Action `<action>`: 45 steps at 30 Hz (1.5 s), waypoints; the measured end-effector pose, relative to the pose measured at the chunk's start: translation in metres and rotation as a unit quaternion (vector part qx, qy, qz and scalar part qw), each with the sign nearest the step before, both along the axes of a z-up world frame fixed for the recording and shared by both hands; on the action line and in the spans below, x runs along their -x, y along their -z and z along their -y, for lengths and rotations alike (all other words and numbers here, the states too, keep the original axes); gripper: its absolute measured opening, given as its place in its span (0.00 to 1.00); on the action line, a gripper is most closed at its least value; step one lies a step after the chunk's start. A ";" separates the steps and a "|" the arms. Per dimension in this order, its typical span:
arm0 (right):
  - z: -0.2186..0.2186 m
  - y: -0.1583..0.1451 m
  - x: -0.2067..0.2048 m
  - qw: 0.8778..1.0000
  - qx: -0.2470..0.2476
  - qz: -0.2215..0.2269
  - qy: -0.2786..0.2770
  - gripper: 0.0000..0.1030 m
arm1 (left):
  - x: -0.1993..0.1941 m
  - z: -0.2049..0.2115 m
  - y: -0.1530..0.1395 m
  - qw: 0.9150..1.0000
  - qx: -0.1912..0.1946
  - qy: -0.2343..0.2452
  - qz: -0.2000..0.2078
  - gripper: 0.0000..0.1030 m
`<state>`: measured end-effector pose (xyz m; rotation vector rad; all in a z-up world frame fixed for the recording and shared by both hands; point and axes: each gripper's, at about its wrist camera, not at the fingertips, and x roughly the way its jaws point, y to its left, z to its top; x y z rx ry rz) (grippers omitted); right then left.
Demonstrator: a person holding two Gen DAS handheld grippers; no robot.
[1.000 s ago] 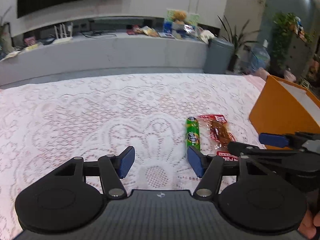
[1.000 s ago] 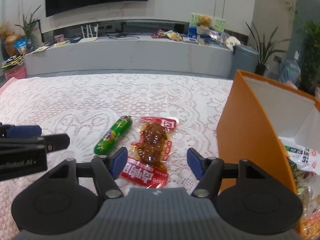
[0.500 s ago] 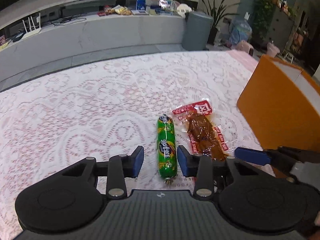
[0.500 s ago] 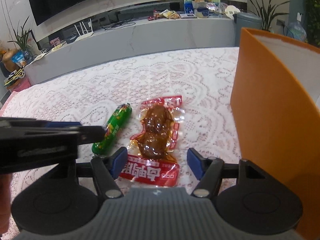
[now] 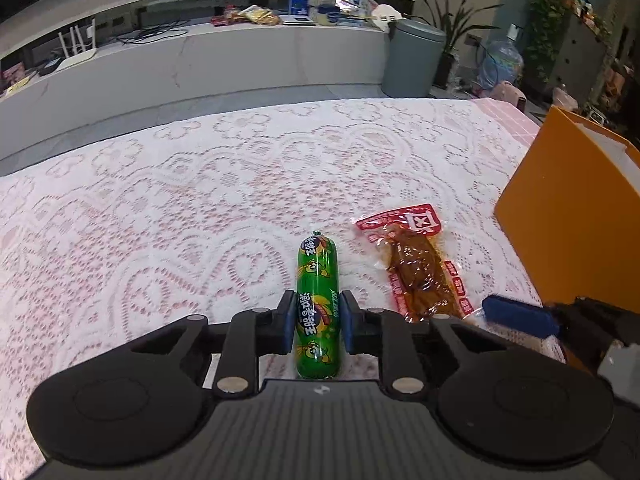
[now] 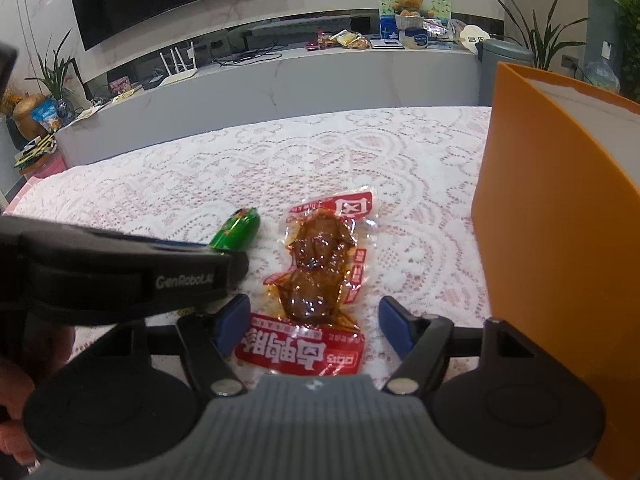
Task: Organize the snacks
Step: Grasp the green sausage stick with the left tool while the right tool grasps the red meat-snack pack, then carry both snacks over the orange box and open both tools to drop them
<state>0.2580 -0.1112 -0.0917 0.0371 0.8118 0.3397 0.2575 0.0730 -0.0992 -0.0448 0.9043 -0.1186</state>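
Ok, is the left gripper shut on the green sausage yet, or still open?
Shut on it. The left gripper has both blue pads pressed against the sides of the green sausage, which lies on the lace tablecloth.

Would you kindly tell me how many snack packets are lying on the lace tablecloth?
2. The green sausage is clamped in the left tongs; the red braised-meat packet lies between the opening right tongs. The orange box may hide more.
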 end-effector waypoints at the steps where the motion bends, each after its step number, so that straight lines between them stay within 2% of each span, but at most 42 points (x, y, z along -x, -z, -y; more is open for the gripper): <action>1: -0.001 0.000 -0.001 1.000 0.000 0.001 0.001 0.72 | 0.003 -0.003 -0.002 1.000 -0.001 -0.008 0.002 0.23; 6: -0.012 0.001 -0.007 1.000 0.000 0.003 -0.007 0.79 | 0.019 -0.020 -0.018 0.999 0.002 -0.037 0.012 0.24; 12: -0.016 0.005 -0.013 1.000 0.023 0.008 0.002 0.78 | 0.036 -0.027 -0.033 0.999 0.006 -0.049 0.019 0.24; 14: -0.017 0.005 -0.012 0.999 0.035 0.014 0.001 0.69 | 0.040 -0.026 -0.035 0.999 0.009 -0.049 0.020 0.24; 16: -0.019 0.006 -0.011 0.999 0.050 0.018 0.000 0.66 | 0.045 -0.025 -0.034 0.999 0.006 -0.048 0.022 0.24; 19: -0.019 0.006 -0.008 0.997 0.069 0.028 0.004 0.55 | 0.049 -0.025 -0.032 0.999 0.002 -0.048 0.017 0.24; 26: -0.019 0.003 -0.002 0.996 0.089 0.033 -0.001 0.37 | 0.062 -0.027 -0.030 0.998 0.007 -0.055 0.008 0.24; 37: -0.014 -0.025 0.030 0.992 0.099 0.067 -0.036 0.34 | 0.087 -0.028 -0.044 0.997 0.025 -0.077 0.004 0.24; 45: -0.002 -0.060 0.071 0.994 0.068 0.052 -0.073 0.34 | 0.114 -0.020 -0.062 0.996 0.027 -0.081 -0.006 0.24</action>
